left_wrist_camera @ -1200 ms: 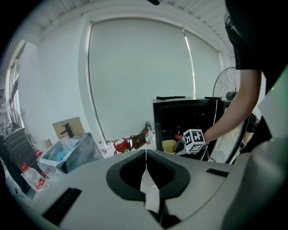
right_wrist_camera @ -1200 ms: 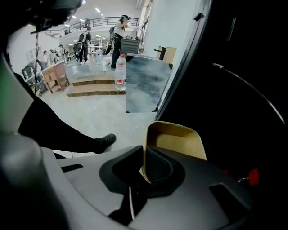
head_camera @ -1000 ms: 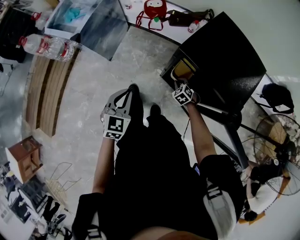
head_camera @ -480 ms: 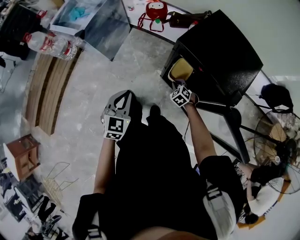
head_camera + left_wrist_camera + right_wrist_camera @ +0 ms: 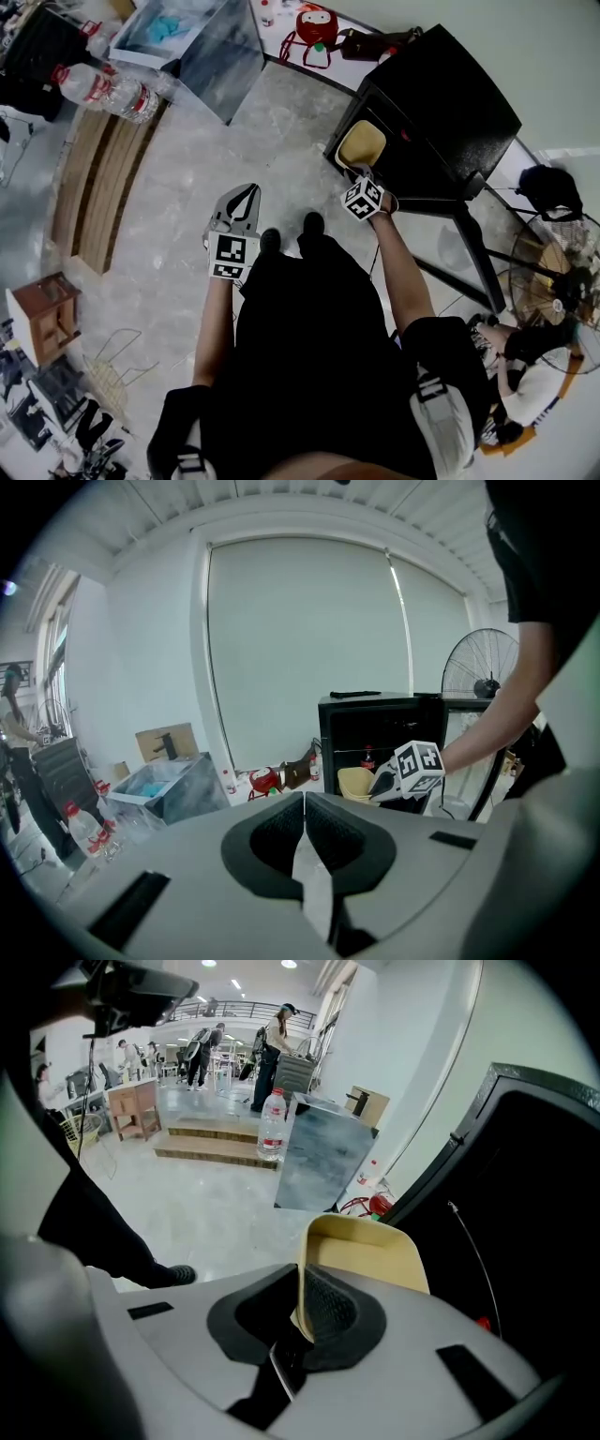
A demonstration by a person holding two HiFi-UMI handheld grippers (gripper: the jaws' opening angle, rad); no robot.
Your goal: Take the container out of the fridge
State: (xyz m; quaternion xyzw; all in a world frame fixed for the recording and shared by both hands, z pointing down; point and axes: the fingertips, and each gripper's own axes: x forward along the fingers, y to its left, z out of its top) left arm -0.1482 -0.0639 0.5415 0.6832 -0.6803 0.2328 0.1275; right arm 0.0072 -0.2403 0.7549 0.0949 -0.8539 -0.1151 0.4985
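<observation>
The left gripper (image 5: pixel 304 803) hangs idle by the person's body, its jaws pressed together with nothing between them. The right gripper (image 5: pixel 302 1312) stays clamped on the near rim of the container (image 5: pixel 375 1255), a pale yellow tub. Over the last second the tub has slid outward. It sat tucked in the opening of the fridge (image 5: pixel 441 103), and now most of it shows in front. The removal looks nearly done, though its far end may still be inside.
</observation>
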